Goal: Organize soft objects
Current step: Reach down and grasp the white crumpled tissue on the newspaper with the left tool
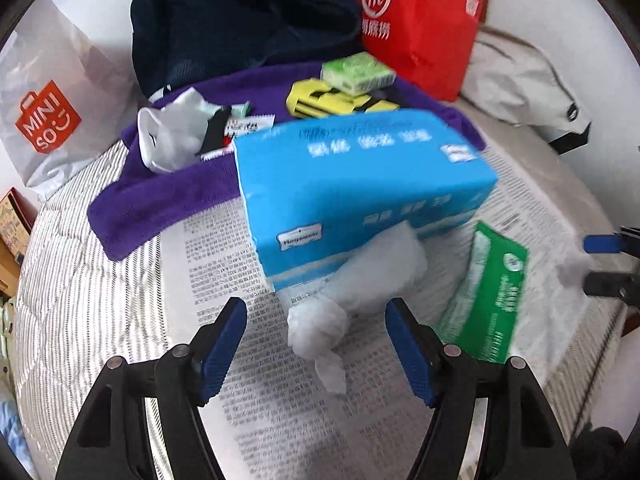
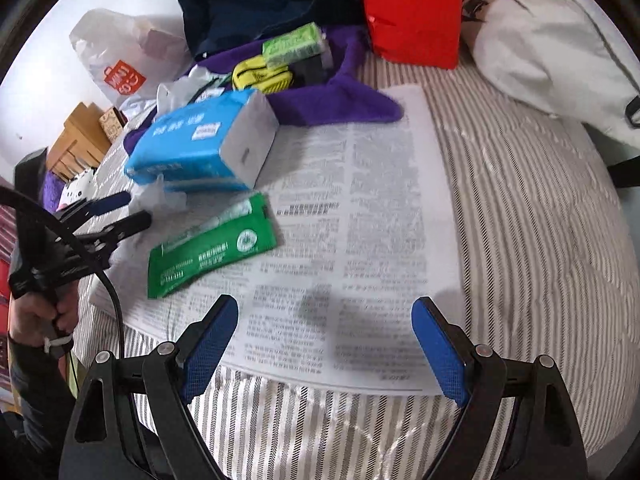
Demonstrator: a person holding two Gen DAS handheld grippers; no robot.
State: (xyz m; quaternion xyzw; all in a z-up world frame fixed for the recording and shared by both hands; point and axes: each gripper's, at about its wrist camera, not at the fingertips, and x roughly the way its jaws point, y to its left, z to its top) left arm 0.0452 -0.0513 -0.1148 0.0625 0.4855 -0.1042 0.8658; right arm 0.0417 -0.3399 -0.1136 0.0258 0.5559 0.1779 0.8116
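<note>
A blue tissue pack (image 1: 360,188) lies on a newspaper (image 1: 248,360) on the bed, with a crumpled white tissue (image 1: 320,328) pulled out at its near side. My left gripper (image 1: 316,344) is open, its jaws on either side of the tissue. A green flat packet (image 1: 488,296) lies to the right. In the right wrist view the pack (image 2: 200,144), the green packet (image 2: 208,244) and the left gripper (image 2: 124,212) sit at the left. My right gripper (image 2: 324,348) is open and empty above the newspaper (image 2: 360,220).
A purple towel (image 1: 160,208) behind the pack carries a white plastic bag (image 1: 168,140), a yellow-black item (image 1: 336,100) and a green tissue packet (image 1: 356,72). A dark garment (image 1: 240,20), a red bag (image 1: 420,20), a Miniso bag (image 1: 52,108) and a white cloth bag (image 2: 552,48) stand around.
</note>
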